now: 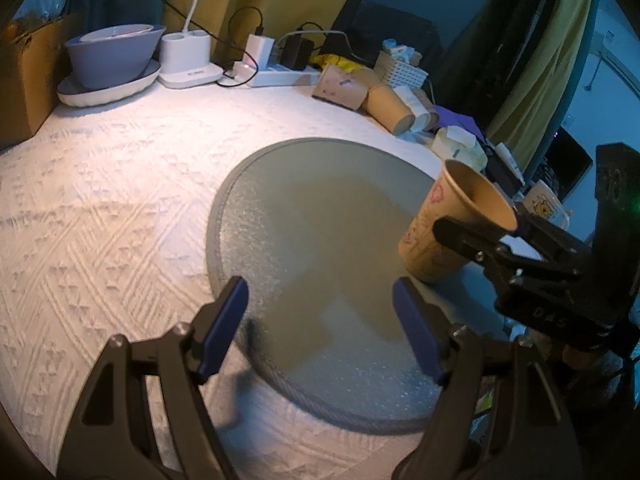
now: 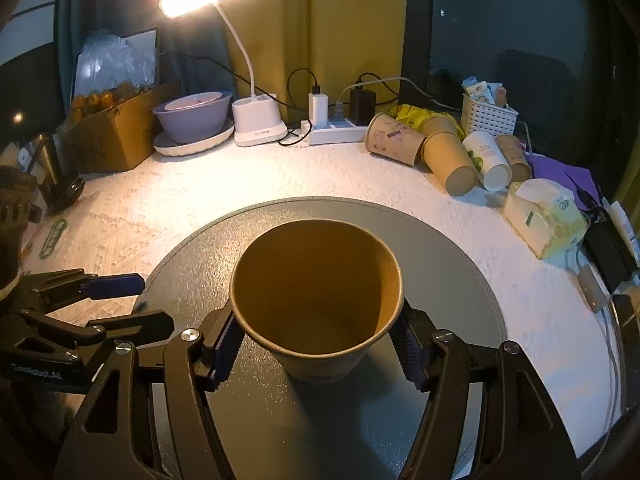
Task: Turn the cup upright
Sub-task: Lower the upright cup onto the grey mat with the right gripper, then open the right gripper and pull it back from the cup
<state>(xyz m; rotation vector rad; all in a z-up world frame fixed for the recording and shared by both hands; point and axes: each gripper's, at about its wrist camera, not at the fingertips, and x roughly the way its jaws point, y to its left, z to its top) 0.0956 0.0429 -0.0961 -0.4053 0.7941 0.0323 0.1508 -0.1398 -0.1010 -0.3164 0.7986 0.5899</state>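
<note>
A brown paper cup (image 2: 316, 300) with pink prints stands mouth up on the round grey mat (image 2: 440, 264). My right gripper (image 2: 316, 344) is shut on its sides just below the rim. In the left wrist view the cup (image 1: 440, 224) sits at the mat's (image 1: 320, 240) right edge, tilted slightly, with the right gripper's black fingers (image 1: 472, 240) around it. My left gripper (image 1: 320, 328) is open and empty over the near part of the mat, left of the cup. It also shows in the right wrist view (image 2: 128, 300).
The table has a white textured cloth (image 1: 100, 220). At the back stand a cardboard box (image 2: 116, 136), stacked bowls on a plate (image 2: 192, 120), a lamp base (image 2: 258, 120) and a power strip (image 2: 336, 128). Several paper cups (image 2: 440, 148) lie at the back right near a basket (image 2: 486, 116) and tissues (image 2: 544, 216).
</note>
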